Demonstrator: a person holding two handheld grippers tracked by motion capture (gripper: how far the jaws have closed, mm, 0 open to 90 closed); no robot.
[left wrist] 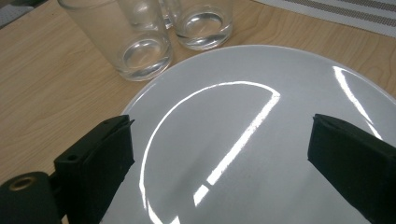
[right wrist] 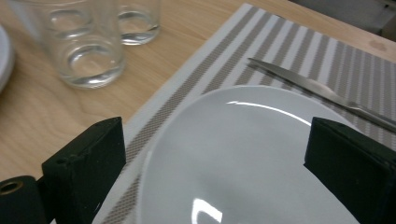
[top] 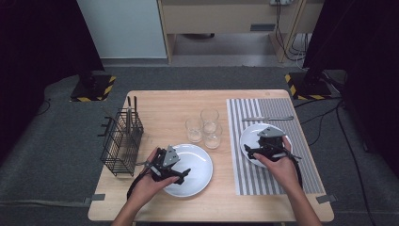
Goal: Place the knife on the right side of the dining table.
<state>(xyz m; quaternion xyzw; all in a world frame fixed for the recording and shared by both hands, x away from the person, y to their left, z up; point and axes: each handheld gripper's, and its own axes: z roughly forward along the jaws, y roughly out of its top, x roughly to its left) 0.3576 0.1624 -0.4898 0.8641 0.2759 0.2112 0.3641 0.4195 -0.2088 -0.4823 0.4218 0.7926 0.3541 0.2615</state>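
The right gripper (top: 251, 151) is hovering wide over the small plate (top: 248, 136) on the striped placemat (top: 244, 179). The left gripper (top: 181, 174) is gaping, empty, above the large plate (top: 200, 162).

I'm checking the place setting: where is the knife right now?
In the high view the knife lies crosswise on the striped placemat at the table's right, just beyond the smaller white plate. The right gripper view shows it behind that plate's far rim.

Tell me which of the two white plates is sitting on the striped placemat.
The smaller plate on the right, under the right gripper, lies on the striped placemat. The larger plate, by the left gripper, rests on the bare wooden table.
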